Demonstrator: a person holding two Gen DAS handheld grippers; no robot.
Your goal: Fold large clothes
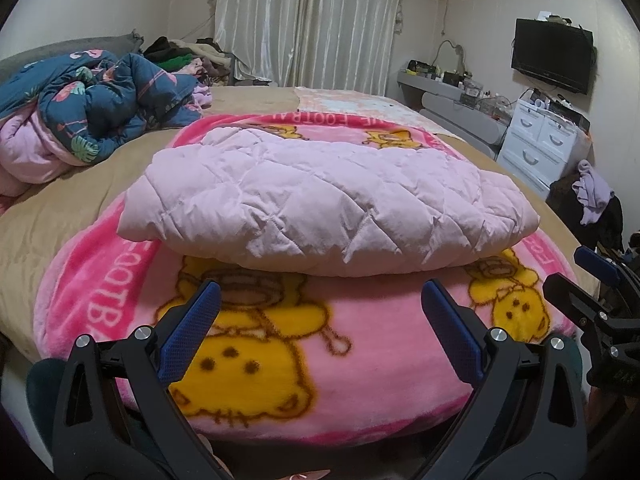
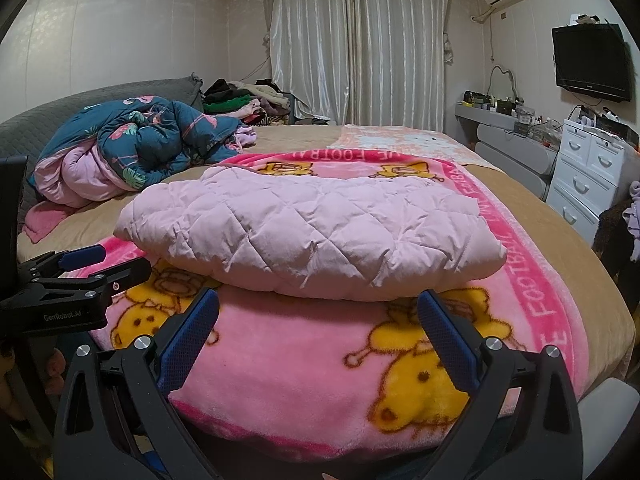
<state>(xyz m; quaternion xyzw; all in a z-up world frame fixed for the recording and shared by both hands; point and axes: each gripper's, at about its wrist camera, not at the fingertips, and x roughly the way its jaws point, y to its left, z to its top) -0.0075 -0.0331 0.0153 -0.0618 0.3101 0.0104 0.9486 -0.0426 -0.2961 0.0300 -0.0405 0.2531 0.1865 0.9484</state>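
A pale pink quilted jacket (image 1: 320, 208) (image 2: 312, 232) lies folded into a compact bundle on a pink cartoon blanket (image 1: 280, 344) (image 2: 288, 372) on the bed. My left gripper (image 1: 320, 292) stands open just in front of the bundle's near edge, nothing between its blue pads. My right gripper (image 2: 318, 300) is also open, level with the same edge and holding nothing. The right gripper shows at the right edge of the left wrist view (image 1: 592, 276). The left gripper appears at the left of the right wrist view (image 2: 100, 264).
A crumpled blue flamingo duvet (image 1: 96, 108) (image 2: 136, 148) lies at the bed's far left, with a clothes pile (image 2: 244, 100) behind it. A white drawer unit (image 1: 544, 140) (image 2: 588, 176), a cluttered shelf and a wall TV (image 2: 592, 64) stand on the right. Tan bedsheet (image 1: 60, 208) surrounds the blanket.
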